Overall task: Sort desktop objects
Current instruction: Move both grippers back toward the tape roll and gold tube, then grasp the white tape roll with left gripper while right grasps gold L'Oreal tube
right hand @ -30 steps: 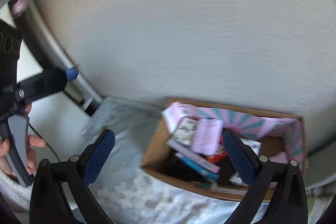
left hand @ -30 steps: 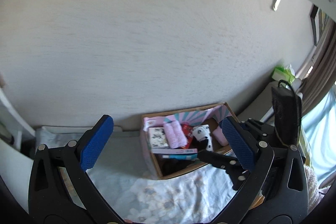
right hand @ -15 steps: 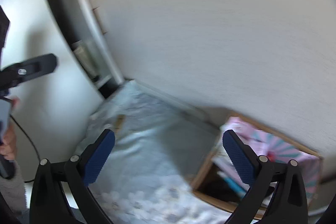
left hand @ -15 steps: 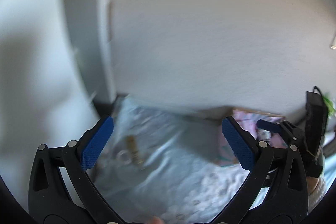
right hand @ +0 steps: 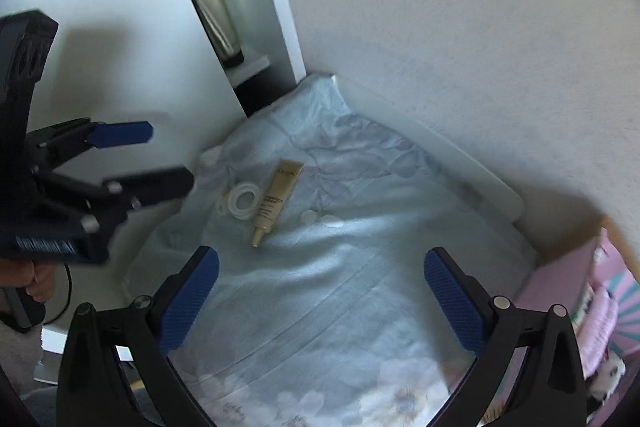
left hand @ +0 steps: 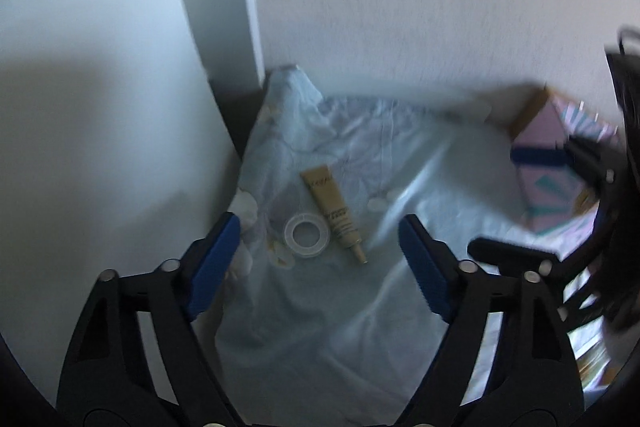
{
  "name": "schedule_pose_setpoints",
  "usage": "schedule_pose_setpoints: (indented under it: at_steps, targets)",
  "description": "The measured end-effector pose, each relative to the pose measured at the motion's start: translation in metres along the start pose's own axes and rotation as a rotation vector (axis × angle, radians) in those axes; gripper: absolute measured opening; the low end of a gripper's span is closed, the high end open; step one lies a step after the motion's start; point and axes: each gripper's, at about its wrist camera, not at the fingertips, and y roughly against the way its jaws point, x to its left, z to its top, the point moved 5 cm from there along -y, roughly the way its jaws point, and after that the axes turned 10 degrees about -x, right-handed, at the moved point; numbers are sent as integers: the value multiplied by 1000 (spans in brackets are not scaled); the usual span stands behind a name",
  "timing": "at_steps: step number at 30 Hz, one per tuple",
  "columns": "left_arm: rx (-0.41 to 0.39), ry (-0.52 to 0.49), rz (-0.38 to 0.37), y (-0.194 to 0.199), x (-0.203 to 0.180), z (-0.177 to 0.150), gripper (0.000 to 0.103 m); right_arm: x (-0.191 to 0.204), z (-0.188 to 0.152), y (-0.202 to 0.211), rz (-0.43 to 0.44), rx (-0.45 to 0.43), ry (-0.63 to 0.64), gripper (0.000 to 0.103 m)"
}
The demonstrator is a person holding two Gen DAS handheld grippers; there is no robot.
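Cardboard box (left hand: 560, 183) blurred and cut off at right edge, tube (left hand: 334, 211) lettering too small to read

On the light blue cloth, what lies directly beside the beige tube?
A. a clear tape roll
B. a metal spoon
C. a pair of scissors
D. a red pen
A: a clear tape roll lies flat right beside the beige tube on the cloth, seen in both wrist views.

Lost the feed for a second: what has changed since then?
Both tools swung left from the cardboard box toward the beige tube and clear tape ring. The left tool has just been closing, nothing between its jaws. The right tool stays open; nothing picked up.
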Motion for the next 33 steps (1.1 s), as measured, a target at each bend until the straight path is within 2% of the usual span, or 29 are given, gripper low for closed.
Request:
schedule_pose_setpoints:
  at_steps: [5,7,11,15,22,29,31,33]
  targets:
    - [19,-16,-65,-31,7,-18,61,-2,-13,-34,33,22,37,102]
    - [29,-17,-95,-41,9,-22,53,2,-20,-44,57,17,41,99]
    - [43,-28,-120,-54,8,-26,52,17,-33,-55,72,-11,60,97]
    - [64,-38,-117,-65,7,-32,52,31,-37,-61,84,-39,62,91]
    - [53,22,-136,-66,11,-29,52,46,-30,-79,60,-46,113,70]
    - [38,99,-183,-61,16,-27,52,51,-23,-89,65,-50,173,61]
    - [39,120,-198,-60,18,-27,52,52,-22,-94,76,-45,186,54]
    - [41,119,-202,-61,17,-27,52,49,-21,-98,71,-34,186,51]
